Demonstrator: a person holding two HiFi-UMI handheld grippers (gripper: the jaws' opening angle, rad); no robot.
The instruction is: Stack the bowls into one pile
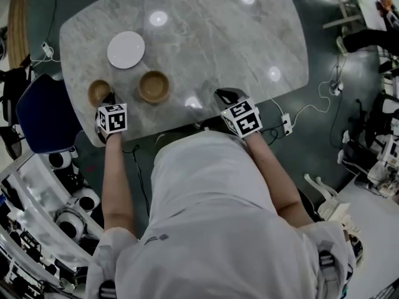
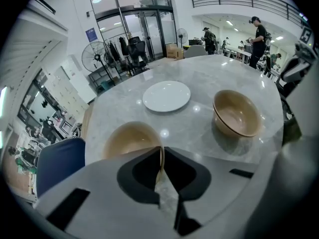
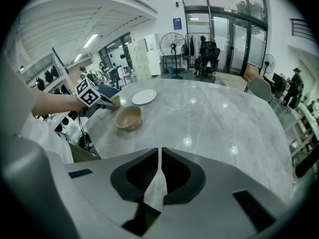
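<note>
1. Reference item: the white plate [image 1: 126, 49], which lies flat on the grey marble tabletop [image 1: 212, 36]. All positions below are given from this plate, as seen in the head view.

2. Blue chair [image 1: 43, 114]: stands off the tabletop edge, left of the plate and nearer the person.

3. Left tan bowl [image 1: 98, 91]: stands upright on the tabletop, near the plate on its near-left side and clear of it. It is empty.

4. Left gripper [image 1: 107, 99]: reaches the left tan bowl from the side away from the plate and points steeply down. In the left gripper view the jaws stand narrow, clamped on the near rim of this bowl. The thin bowl wall sits between them.

5. Right tan bowl [image 1: 154, 86]: stands upright and empty near the plate on its near-right side, apart from the plate. It is also apart from the left tan bowl, so the two are not stacked.

6. Right gripper [image 1: 224, 95]: is held over the near tabletop edge, well to the right of the plate and apart from both bowls. In the right gripper view the jaws are together with only a slit showing and nothing between them.
</note>
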